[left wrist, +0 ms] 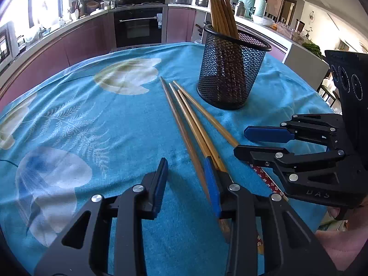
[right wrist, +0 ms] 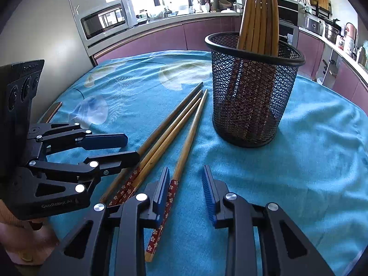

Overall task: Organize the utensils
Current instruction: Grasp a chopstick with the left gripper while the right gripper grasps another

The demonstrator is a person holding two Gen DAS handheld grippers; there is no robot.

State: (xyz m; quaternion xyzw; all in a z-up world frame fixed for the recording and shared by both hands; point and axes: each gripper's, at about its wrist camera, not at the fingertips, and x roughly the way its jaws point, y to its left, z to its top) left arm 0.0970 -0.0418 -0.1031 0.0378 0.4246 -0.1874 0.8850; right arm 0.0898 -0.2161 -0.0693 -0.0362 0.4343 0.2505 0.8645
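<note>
Several wooden chopsticks [left wrist: 191, 124] with red flowered ends lie loose on the blue cloth; they also show in the right wrist view [right wrist: 174, 126]. A black mesh cup [left wrist: 232, 69] stands behind them and holds several more chopsticks upright [right wrist: 260, 18]; the cup also shows in the right wrist view [right wrist: 253, 92]. My left gripper [left wrist: 186, 172] is open and low over the thick ends of the loose chopsticks; its right finger lies against them. My right gripper [right wrist: 186, 179] is open beside them, its left finger over one flowered end. Each gripper shows in the other's view [right wrist: 131, 145] [left wrist: 241, 140].
The table has a blue cloth [left wrist: 92, 124] with pale leaf prints. Kitchen counters, an oven [left wrist: 138, 25] and a microwave [right wrist: 105, 20] stand beyond the table's far edge.
</note>
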